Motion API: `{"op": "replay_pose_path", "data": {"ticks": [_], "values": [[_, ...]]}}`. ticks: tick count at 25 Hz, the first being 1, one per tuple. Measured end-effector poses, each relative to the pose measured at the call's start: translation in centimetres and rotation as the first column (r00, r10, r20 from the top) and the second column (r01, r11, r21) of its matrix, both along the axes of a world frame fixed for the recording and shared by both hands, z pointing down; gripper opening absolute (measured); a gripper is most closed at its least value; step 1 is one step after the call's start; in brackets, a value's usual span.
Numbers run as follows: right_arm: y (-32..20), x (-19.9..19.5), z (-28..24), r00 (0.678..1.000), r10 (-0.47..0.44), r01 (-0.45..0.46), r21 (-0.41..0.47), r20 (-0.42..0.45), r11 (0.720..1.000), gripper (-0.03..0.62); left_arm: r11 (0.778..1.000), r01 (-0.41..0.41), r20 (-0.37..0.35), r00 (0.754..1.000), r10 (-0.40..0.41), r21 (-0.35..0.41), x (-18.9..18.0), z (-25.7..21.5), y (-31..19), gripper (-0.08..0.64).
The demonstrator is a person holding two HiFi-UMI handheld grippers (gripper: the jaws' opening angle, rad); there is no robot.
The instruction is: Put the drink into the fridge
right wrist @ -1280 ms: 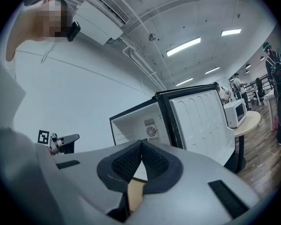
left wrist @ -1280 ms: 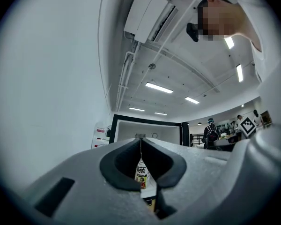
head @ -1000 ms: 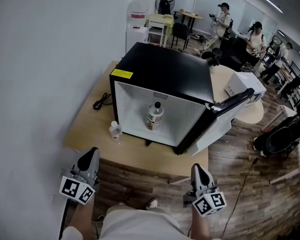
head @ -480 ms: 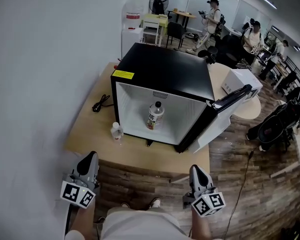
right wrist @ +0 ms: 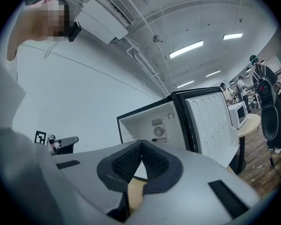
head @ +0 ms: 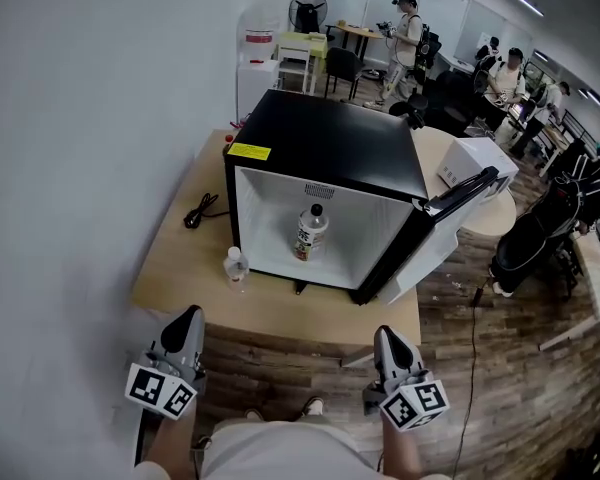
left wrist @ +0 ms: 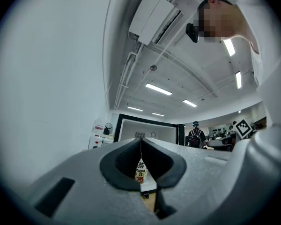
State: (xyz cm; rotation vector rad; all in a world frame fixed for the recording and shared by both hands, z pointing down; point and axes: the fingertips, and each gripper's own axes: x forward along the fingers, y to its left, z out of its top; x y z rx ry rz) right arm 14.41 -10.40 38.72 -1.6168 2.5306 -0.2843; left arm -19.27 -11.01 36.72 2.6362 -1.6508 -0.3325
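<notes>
Two grippers hang low and level before the person's waist, one on each side of the light shorts, both short of the table [head: 175, 268] and over the wood floor [head: 280, 368]. The left gripper [head: 190, 315] points forward and a little inward toward the fridge [head: 325, 143], its marker cube [head: 160, 390] at the end nearest the body. The right gripper [head: 384, 334] is held much the same, well apart from the left, its cube [head: 415, 405] also rearmost. Both sets of jaws are pressed together with nothing between them (each gripper view shows the dark pads meeting in a thin line). The drink [head: 310, 232] stands upright on the floor of the fridge, about mid-width, and in the left gripper view it shows far off past the closed jaws. The door [head: 450, 213] is swung wide open to the right. A small clear bottle [head: 236, 266] stands on the table just beside the fridge's left front corner, and a black cable [head: 202, 208] lies further back along that side. Neither gripper touches the table, the fridge or either bottle.
</notes>
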Motion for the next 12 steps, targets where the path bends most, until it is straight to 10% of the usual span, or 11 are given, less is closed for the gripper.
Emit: {"op": "replay_pose_path", "data": {"ticks": [12], "values": [[0.1,-1.5,-0.5,1.0,-0.012,0.012,0.008,-0.005,1.0,0.002,1.0,-0.022,-0.009,1.0,0.022,0.001,-0.4,-0.3,0.2,0.015]]}}
